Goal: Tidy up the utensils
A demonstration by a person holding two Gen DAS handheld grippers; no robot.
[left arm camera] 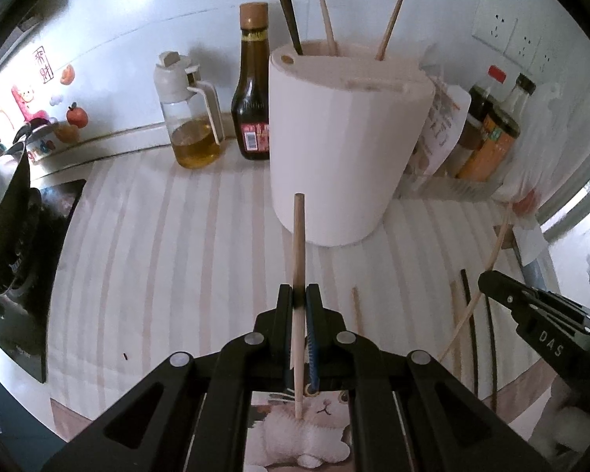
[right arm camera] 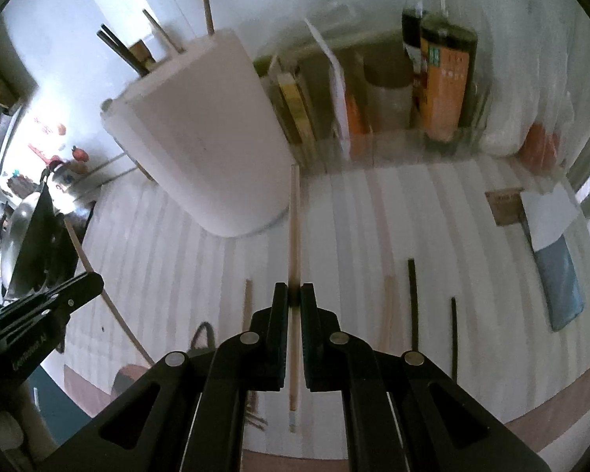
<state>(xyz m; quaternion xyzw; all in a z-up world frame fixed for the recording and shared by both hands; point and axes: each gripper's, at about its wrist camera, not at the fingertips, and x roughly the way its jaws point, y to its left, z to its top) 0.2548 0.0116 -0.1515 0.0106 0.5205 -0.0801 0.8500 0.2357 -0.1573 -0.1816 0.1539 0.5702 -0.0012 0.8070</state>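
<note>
A white utensil holder (left arm camera: 346,137) stands on the striped counter with dark chopsticks (left arm camera: 287,11) and two wooden chopsticks (left arm camera: 389,25) in it; it also shows in the right wrist view (right arm camera: 212,133). My left gripper (left arm camera: 299,295) is shut on a wooden chopstick (left arm camera: 298,244), held upright in front of the holder. My right gripper (right arm camera: 294,295) is shut on another wooden chopstick (right arm camera: 294,228), lifted above the counter. Loose chopsticks lie on the counter: a wooden chopstick (right arm camera: 389,310) and two dark chopsticks (right arm camera: 413,303).
An oil dispenser (left arm camera: 192,118) and a sauce bottle (left arm camera: 251,90) stand left of the holder. Bottles (right arm camera: 444,63) and packets sit in a clear rack (right arm camera: 373,145) behind. A stove with a wok (left arm camera: 8,212) is at the left. A blue cloth (right arm camera: 562,283) lies at right.
</note>
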